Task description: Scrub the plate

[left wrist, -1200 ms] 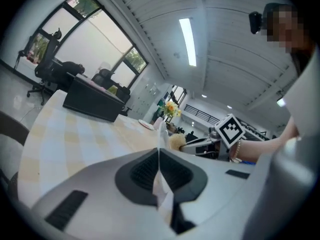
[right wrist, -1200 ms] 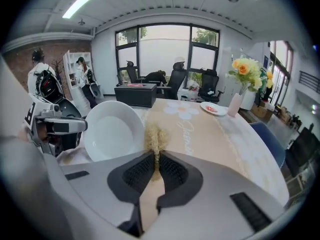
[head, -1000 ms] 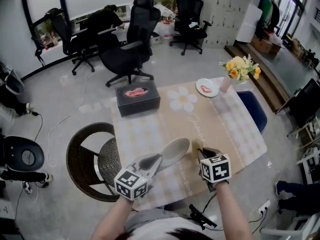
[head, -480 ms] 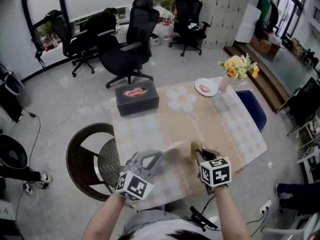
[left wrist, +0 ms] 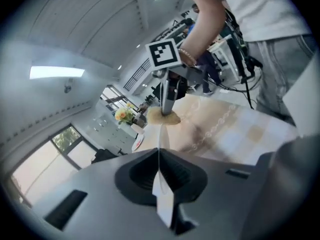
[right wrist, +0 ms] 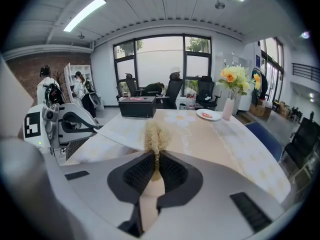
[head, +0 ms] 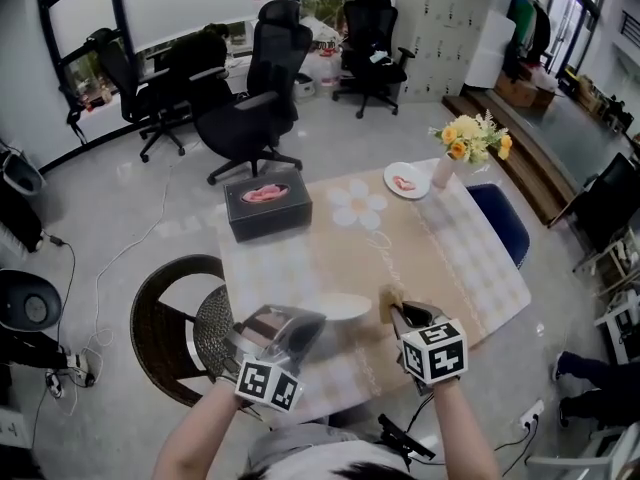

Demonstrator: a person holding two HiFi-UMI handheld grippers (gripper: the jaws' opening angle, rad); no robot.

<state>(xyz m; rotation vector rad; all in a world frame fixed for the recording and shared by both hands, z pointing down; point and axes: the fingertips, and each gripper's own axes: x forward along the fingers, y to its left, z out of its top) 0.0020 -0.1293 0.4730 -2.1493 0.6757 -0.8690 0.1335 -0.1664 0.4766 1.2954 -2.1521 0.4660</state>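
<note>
Head view: left gripper (head: 303, 326) holds the plate (head: 342, 306) roughly level over the near edge of the table (head: 450, 253); right gripper (head: 397, 316) holds a scrubber (head: 386, 300) just beside the plate's rim.
Left gripper view: jaws pinch the plate's rim, seen edge-on.
Right gripper view: jaws pressed on the scrubber's base, fibres pointing forward.

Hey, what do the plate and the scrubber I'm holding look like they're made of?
Plate: probably glazed ceramic, possibly melamine. It is white and smooth, and its thin, rigid rim shows edge-on in the left gripper view.
Scrubber: looks like a coarse natural fibre, perhaps loofah. It is straw-coloured and matte, with frayed, bristly strands.
Looks alone can't settle either one.
</note>
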